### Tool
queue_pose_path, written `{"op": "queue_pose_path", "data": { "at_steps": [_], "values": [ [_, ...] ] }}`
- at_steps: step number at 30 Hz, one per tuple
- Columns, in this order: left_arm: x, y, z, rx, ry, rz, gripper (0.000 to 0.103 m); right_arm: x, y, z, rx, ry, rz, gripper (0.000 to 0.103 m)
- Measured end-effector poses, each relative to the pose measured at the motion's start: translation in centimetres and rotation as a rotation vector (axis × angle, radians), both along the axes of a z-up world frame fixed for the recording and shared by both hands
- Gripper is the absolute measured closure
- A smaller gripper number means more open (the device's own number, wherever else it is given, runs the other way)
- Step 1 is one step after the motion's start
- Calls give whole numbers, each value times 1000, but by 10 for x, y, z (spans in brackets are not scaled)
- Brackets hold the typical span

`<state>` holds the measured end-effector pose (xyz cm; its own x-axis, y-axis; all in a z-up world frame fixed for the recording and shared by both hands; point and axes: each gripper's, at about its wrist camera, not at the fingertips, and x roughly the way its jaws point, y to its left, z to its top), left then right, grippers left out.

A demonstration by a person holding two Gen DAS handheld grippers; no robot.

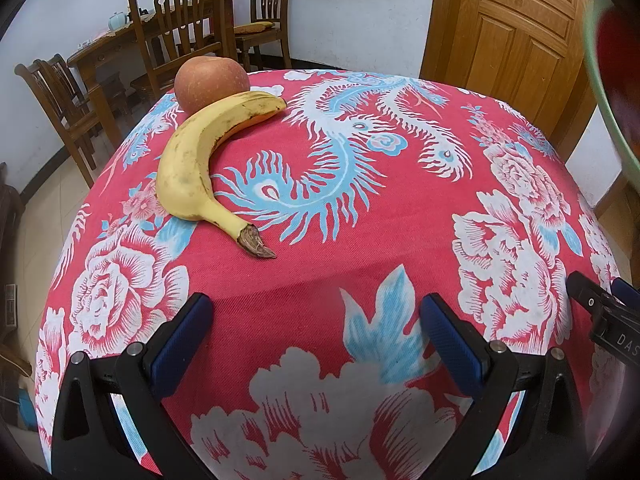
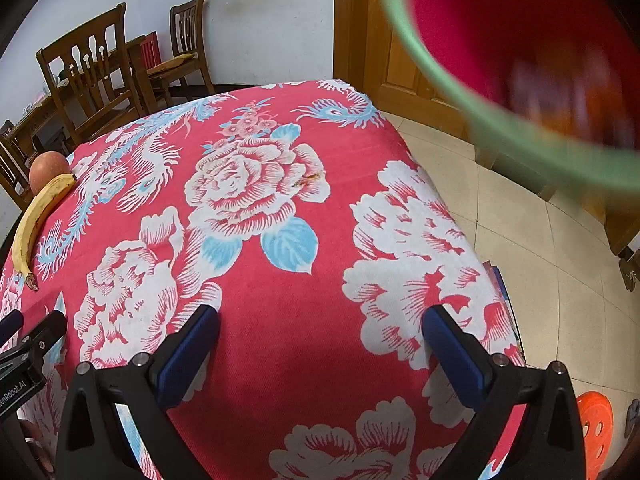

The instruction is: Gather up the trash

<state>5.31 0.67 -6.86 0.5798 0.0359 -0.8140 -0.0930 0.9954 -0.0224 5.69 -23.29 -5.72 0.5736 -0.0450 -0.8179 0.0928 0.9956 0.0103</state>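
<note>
**Both tools open over the flowered bench; blurred bin at the right**

The left tool (image 1: 316,332) hovers low over the bench (image 1: 320,240) with its blue-padded fingers (image 1: 182,336) spread wide and nothing between them. The right tool (image 2: 320,344) is likewise wide open and empty, its fingers (image 2: 188,348) above the red cloth near the bench's right edge. Each tool shows in the other's view: the right one at the left view's right edge (image 1: 604,312), lettered "DAS" before the frame cuts it off; the left one at the right view's left edge (image 2: 28,352), with "enRobot.AI" readable on its body.

Ahead and to the left of the left tool lies a banana (image 1: 192,164), curved, its stem pointing back toward the tool. Its far end touches an apple (image 1: 212,82) at the far left corner of the bench. Both are well apart from the right tool, at the left of its view (image 2: 36,216).

A red bin (image 2: 520,40) with a pale green rim fills the upper right of the right view, blurred, off the bench's right side; something orange and white shows inside it, too smeared to name. Its rim also crosses the left view's right edge (image 1: 592,60).

A small brownish mark (image 2: 308,179) sits on a printed rose. Wooden chairs (image 1: 180,20) and a door (image 1: 508,20) stand beyond; an orange stool (image 2: 596,420) is on the tiled floor.
</note>
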Motion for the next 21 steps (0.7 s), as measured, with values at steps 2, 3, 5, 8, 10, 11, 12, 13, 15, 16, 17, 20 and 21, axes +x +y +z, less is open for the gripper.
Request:
{"op": "queue_pose_path", "data": {
  "at_steps": [2, 3, 5, 8, 10, 11, 12, 13, 15, 16, 17, 20, 21],
  "values": [
    [1, 0, 0, 0, 0, 0, 1, -1, -2, 1, 0, 0, 0, 0],
    [1, 0, 0, 0, 0, 0, 1, 0, 0, 0, 0, 0, 0, 0],
    [0, 0, 0, 0, 0, 0, 1, -1, -2, 1, 0, 0, 0, 0],
    [1, 0, 0, 0, 0, 0, 1, 1, 1, 0, 0, 0, 0, 0],
    [1, 0, 0, 0, 0, 0, 1, 1, -1, 0, 0, 0, 0, 0],
    [1, 0, 0, 0, 0, 0, 1, 1, 1, 0, 0, 0, 0, 0],
    [0, 0, 0, 0, 0, 0, 1, 1, 0, 0, 0, 0, 0, 0],
    [0, 0, 0, 0, 0, 0, 1, 1, -1, 0, 0, 0, 0, 0],
    [0, 0, 0, 0, 0, 0, 1, 2, 0, 0, 0, 0, 0, 0],
    [1, 0, 0, 0, 0, 0, 1, 2, 1, 0, 0, 0, 0, 0],
    [1, 0, -1, -1, -1, 0, 1, 2, 1, 0, 0, 0, 0, 0],
    [0, 0, -1, -1, -1, 0, 1, 2, -1, 1, 0, 0, 0, 0],
    [0, 0, -1, -1, -1, 0, 1, 1, 2, -2, 0, 0, 0, 0]
  ]
}}
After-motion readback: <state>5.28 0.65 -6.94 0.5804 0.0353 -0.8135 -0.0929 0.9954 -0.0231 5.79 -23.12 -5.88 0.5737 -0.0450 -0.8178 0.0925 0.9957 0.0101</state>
